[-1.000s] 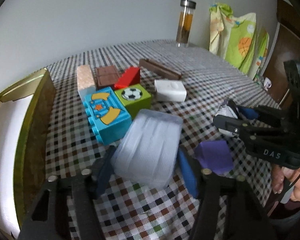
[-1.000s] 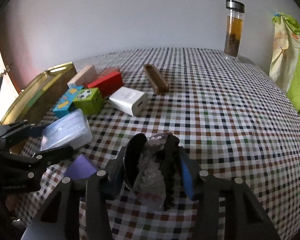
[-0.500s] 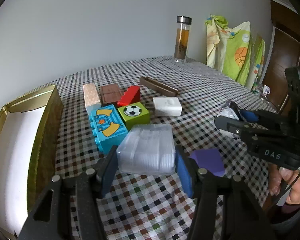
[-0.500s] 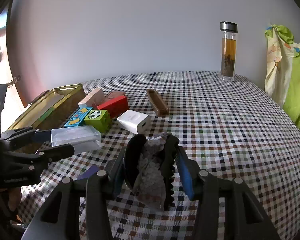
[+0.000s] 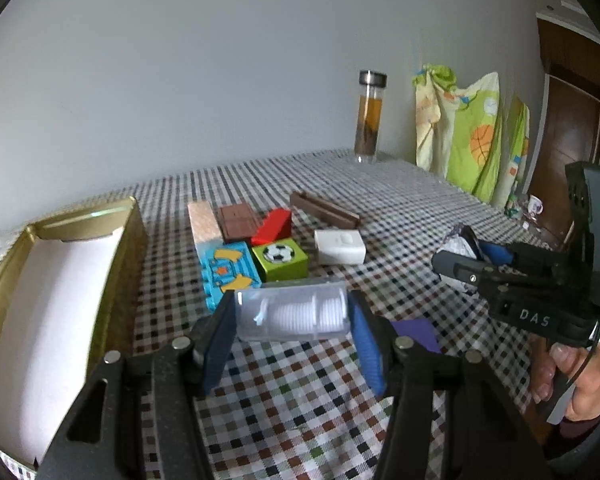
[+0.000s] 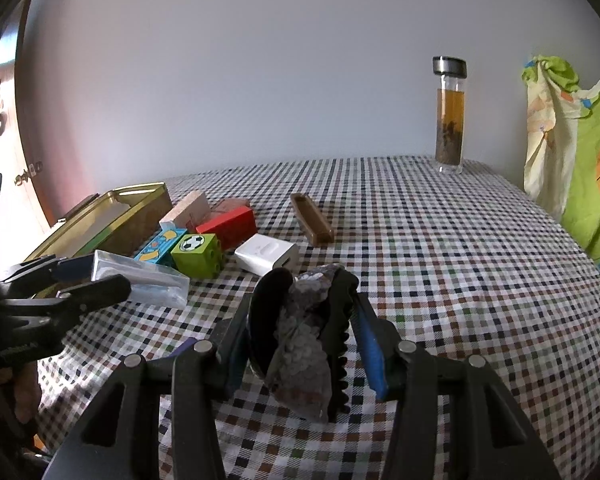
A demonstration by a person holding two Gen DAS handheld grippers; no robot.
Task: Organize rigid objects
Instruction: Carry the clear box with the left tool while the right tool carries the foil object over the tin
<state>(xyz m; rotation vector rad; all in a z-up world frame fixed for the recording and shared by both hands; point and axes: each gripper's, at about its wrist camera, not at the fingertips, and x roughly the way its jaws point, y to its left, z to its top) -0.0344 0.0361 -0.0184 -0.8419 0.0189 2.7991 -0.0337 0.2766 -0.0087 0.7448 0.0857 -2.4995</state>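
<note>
My left gripper (image 5: 292,320) is shut on a clear plastic box (image 5: 292,312) and holds it level above the checked table; it also shows in the right wrist view (image 6: 140,276). My right gripper (image 6: 304,332) is shut on a black clip with a grey crumpled bag (image 6: 304,332), held above the table; that gripper also shows in the left wrist view (image 5: 472,256). An open gold tin (image 5: 60,300) lies at the left. Blue (image 5: 226,276), green (image 5: 280,260) and red (image 5: 272,226) blocks, a white charger (image 5: 340,246) and a brown tray (image 5: 324,210) lie beyond.
A purple card (image 5: 416,332) lies on the table under the grippers. A wooden block (image 5: 202,220) and a brown chocolate-like block (image 5: 238,222) sit behind the toy blocks. A glass bottle (image 5: 370,118) stands at the far edge. Cloth hangs at the right (image 5: 472,136).
My left gripper has lifted the clear box off the table and turned it level. Both cameras have risen and tilted up. The right gripper keeps its hold.
</note>
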